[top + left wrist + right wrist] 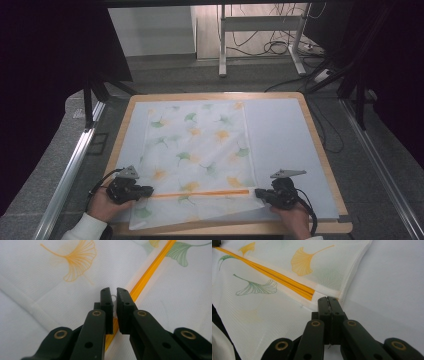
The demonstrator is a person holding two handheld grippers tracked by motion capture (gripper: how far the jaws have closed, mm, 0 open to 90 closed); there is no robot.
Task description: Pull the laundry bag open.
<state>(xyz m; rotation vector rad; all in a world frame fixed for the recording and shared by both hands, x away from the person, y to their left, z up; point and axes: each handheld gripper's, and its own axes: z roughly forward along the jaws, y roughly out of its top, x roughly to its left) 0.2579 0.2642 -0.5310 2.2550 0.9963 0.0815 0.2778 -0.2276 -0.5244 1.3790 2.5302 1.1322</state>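
A wooden table (320,150) with a pale mat stood on grey floor, cables trailing behind it. On the mat lay a white mesh bag (200,150) printed with ginkgo leaves, reaching from the far edge to the near one, where its lower corner hung slightly askew over the rim. An orange zipper (200,193) ran across the bag near its near end, its long axis lying left to right between the two grippers. The left gripper (147,190) sat at the zipper's left end; its jaws were nearly closed on a small white tab, probably the zipper pull (114,299), seen between the pads in the left gripper view. The right gripper (260,193) was at the zipper's right end, jaws clenched flat together on the bag's hem just past the end of the orange line, as the right gripper view showed. The work in hand looked like running the zipper along. To do it well, the right gripper should keep the hem pinned and taut, so the mesh does not bunch, while the left draws the pull straight along the orange line, low and level, without lifting the fabric or veering off the track.
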